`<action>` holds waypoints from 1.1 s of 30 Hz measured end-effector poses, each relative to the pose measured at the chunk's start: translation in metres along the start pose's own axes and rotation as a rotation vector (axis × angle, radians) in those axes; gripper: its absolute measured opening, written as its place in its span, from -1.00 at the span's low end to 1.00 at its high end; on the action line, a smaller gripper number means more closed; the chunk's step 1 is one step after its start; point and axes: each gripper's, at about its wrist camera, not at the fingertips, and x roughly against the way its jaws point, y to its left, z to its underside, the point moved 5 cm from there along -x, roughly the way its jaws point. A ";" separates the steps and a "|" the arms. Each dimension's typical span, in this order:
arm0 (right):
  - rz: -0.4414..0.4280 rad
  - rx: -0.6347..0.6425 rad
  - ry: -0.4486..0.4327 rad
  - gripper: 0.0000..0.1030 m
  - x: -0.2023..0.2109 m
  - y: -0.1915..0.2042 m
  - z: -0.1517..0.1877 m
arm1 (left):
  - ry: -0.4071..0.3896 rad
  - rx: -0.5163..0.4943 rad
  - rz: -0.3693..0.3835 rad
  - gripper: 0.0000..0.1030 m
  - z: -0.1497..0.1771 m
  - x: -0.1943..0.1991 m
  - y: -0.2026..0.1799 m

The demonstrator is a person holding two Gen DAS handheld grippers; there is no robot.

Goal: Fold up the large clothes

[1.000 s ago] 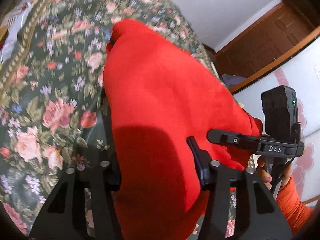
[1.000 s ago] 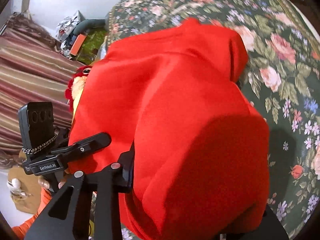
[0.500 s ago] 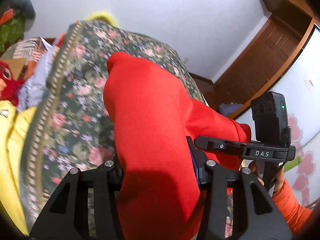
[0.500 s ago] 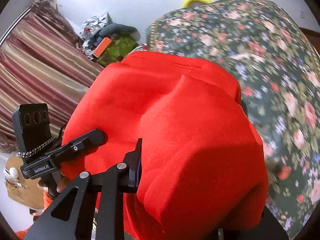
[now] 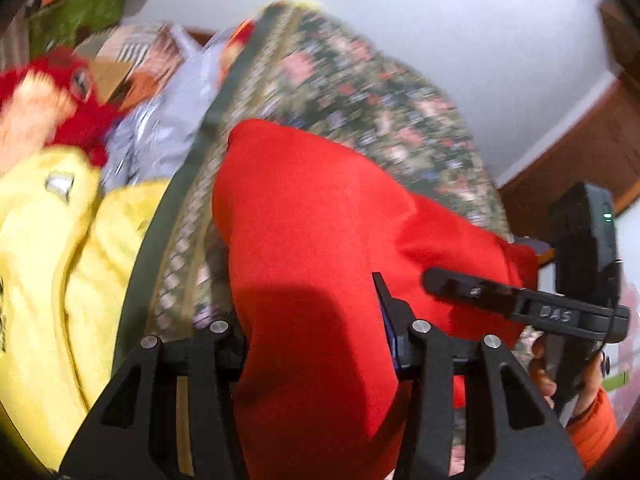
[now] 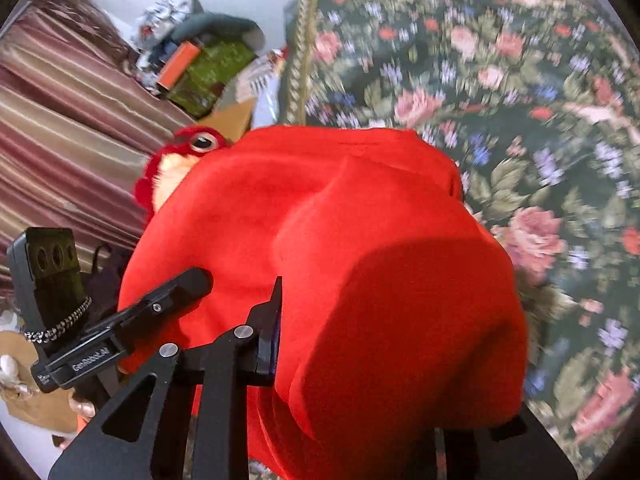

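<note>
Bedroom with a pale wall and dark wooden door trim (image 5: 592, 148); in the middle, a bed under a dark green floral bedspread (image 6: 520, 80) edged with a braided gold border (image 6: 298, 72). Draped over that bedspread, a big red garment (image 5: 312, 220), bunched and thick, long axis running away from both cameras toward the far end of the bed, its narrow rounded far tip just short of the gold border in the left wrist view. Near end of the garment gathered up off the bedspread between the two tools. Left gripper (image 5: 316, 344) clamped on the near red fabric, cloth filling the whole gap between its black fingers (image 5: 394, 320). Right gripper (image 6: 384, 344) likewise gripping the red garment, one finger (image 6: 268, 332) pressed against the fold, the other buried under cloth. Beside the bedspread, past the gold border, a yellow cloth (image 5: 52, 280), a red plush toy (image 6: 188, 152) with a round eye, a grey-white bag (image 5: 160, 128), and a heap of green and orange clutter (image 6: 204, 64). Further from the bedspread, a striped maroon curtain (image 6: 64, 112). Both views blurred.
</note>
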 end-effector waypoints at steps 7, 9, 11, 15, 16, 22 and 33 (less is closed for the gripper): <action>0.025 0.016 0.070 -0.27 -0.029 -0.010 0.020 | 0.047 0.005 -0.031 0.13 0.028 -0.015 0.039; 0.049 0.015 0.075 -0.12 -0.025 -0.012 0.026 | 0.046 -0.010 -0.047 0.25 0.032 -0.011 0.043; 0.092 0.031 0.071 0.06 -0.020 -0.014 0.033 | 0.046 -0.012 -0.061 0.33 0.036 -0.006 0.046; 0.163 0.065 0.061 0.13 -0.006 -0.016 0.046 | 0.034 -0.032 -0.105 0.41 0.046 0.007 0.044; 0.180 0.074 0.062 0.15 -0.002 -0.016 0.051 | 0.028 -0.046 -0.119 0.44 0.050 0.012 0.042; 0.341 0.210 0.071 0.18 0.021 -0.012 0.078 | 0.002 -0.055 -0.174 0.68 0.068 0.031 0.039; 0.326 0.230 -0.047 0.18 0.086 0.016 0.108 | -0.005 -0.077 -0.279 0.67 0.106 0.079 0.032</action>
